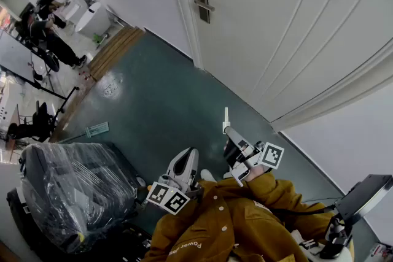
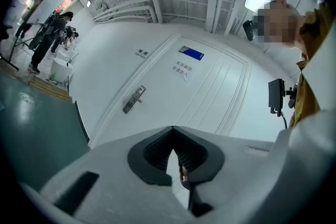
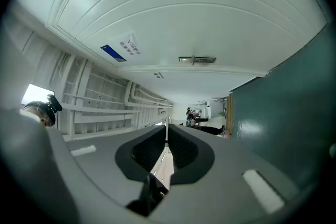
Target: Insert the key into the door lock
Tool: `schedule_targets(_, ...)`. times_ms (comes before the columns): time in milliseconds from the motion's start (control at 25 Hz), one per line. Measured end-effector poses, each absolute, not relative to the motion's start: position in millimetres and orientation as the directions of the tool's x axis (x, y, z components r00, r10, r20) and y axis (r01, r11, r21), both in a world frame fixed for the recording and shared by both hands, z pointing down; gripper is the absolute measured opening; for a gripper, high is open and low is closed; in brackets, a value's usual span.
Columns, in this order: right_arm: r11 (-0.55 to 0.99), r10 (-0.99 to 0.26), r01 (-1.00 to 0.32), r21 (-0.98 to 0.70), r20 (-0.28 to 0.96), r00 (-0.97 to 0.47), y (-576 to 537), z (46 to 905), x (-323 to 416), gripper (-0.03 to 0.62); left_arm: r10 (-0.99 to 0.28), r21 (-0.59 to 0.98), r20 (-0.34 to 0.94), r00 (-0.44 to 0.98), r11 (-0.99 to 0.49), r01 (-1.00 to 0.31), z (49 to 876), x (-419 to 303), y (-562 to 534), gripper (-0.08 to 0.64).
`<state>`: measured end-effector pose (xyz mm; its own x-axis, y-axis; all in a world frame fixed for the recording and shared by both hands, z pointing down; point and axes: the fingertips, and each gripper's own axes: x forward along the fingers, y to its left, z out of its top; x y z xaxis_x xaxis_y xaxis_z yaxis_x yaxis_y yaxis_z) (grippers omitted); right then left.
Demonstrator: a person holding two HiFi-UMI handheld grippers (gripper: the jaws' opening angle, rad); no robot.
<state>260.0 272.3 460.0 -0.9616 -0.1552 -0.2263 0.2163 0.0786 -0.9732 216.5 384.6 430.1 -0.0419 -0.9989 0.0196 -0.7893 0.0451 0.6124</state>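
The white door [image 1: 288,21] fills the upper right of the head view, with its metal lock plate and handle [image 1: 201,0] near the frame's left edge. That lock also shows in the left gripper view [image 2: 134,99] and the right gripper view [image 3: 197,60]. My right gripper [image 1: 228,131] is shut on a thin pale key [image 1: 226,118], whose blade [image 3: 167,127] sticks out past the closed jaws, well short of the door. My left gripper [image 1: 188,155] hangs lower, its jaws shut with nothing held.
Green floor [image 1: 153,101] lies between me and the door. A black plastic-wrapped bulk [image 1: 73,193] sits at lower left. People and stands [image 1: 46,27] are far left beside a wooden step [image 1: 116,49]. A dark screen on a stand [image 1: 365,193] is at right.
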Motion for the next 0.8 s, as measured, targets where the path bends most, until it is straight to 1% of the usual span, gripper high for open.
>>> schedule_targets(360,0.084,-0.144,0.223,-0.971,-0.233,-0.962,277.9,457.6,260.6,0.028,-0.999,0.612,0.02,-0.048,0.05,-0.789,429.6,218.1,389.6,0.0)
schedule_targets(600,0.059,-0.168,0.262,-0.963,-0.268,-0.949,275.8,453.5,261.0,0.029,-0.998,0.616,0.03,-0.047,0.056,-0.786,431.3,219.6,394.7,0.0)
schedule_targets(800,0.057,-0.18,0.238,-0.97,-0.244,-0.953,283.2,457.3,249.5,0.029,-0.997,0.601,0.056,-0.059,0.081,-0.795,437.4,207.8,407.0,0.0)
